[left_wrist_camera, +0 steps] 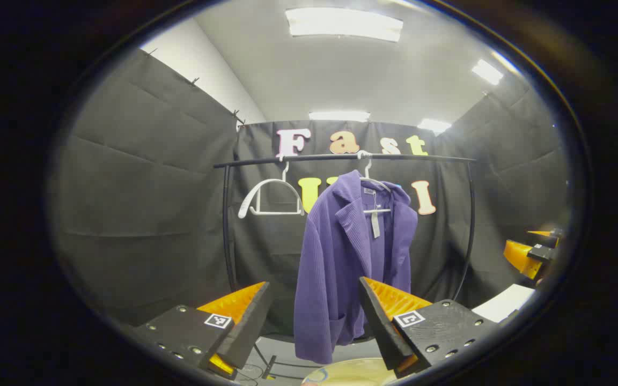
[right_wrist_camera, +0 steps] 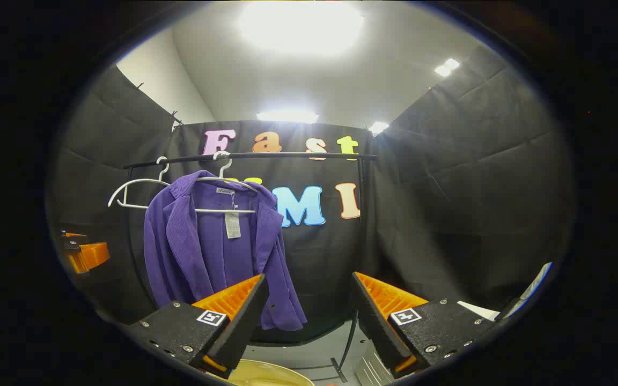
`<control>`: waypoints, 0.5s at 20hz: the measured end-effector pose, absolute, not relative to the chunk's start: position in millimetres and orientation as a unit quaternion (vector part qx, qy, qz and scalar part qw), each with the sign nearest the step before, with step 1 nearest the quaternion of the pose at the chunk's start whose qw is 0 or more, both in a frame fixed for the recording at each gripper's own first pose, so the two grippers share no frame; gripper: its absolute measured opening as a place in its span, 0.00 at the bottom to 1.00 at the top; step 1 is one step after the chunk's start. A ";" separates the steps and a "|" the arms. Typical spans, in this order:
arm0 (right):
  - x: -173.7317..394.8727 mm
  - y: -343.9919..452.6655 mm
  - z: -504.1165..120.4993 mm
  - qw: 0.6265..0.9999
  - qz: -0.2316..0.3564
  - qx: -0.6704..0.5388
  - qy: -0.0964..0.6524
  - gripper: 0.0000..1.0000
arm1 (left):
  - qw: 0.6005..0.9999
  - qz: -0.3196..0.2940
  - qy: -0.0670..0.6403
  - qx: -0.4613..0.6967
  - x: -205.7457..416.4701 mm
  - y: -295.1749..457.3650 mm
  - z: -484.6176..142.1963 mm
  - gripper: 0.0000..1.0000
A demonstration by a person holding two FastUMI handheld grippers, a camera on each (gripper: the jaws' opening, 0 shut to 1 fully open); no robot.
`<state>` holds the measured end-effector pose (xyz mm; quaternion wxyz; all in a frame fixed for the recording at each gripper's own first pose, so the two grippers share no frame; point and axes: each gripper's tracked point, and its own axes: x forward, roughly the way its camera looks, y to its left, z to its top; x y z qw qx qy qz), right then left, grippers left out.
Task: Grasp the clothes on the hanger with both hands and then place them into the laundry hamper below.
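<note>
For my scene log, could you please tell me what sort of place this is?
Probably a staged recording booth: black cloth walls, a clothes rail holding a purple jacket beside an empty hanger, and ceiling light panels.

Ahead of our left gripper [left_wrist_camera: 314, 321], its fingers spread, open air runs to the jacket [left_wrist_camera: 349, 257]. The rail [left_wrist_camera: 341, 157] crosses above it, with 1 bare hanger [left_wrist_camera: 269, 198] left. Our right gripper [right_wrist_camera: 306, 316] faces bare cloth, jacket off left.

Jacket tag [right_wrist_camera: 232, 224]: print too small.
</note>
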<state>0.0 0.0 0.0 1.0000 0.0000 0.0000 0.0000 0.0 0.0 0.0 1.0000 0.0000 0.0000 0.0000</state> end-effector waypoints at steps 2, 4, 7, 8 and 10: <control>1.5 2.3 0.3 1.000 0.004 -0.001 0.001 0.95 | 1.000 0.002 0.000 0.002 0.2 0.9 0.2 0.99; 2.8 3.0 0.3 1.000 0.007 -0.003 0.000 0.95 | 1.000 0.004 -0.001 0.003 -0.3 0.6 0.7 0.99; 6.2 3.4 -1.8 1.000 0.008 -0.003 0.001 0.96 | 1.000 0.007 -0.001 0.007 1.1 -0.1 0.2 0.99; 7.1 3.4 -2.8 1.000 0.009 -0.002 0.002 0.96 | 1.000 0.007 -0.001 0.007 2.2 -0.8 -0.2 0.99; 10.1 2.1 -5.4 1.000 0.008 -0.002 0.006 0.95 | 1.000 0.009 0.000 0.008 2.9 -1.4 -0.5 0.93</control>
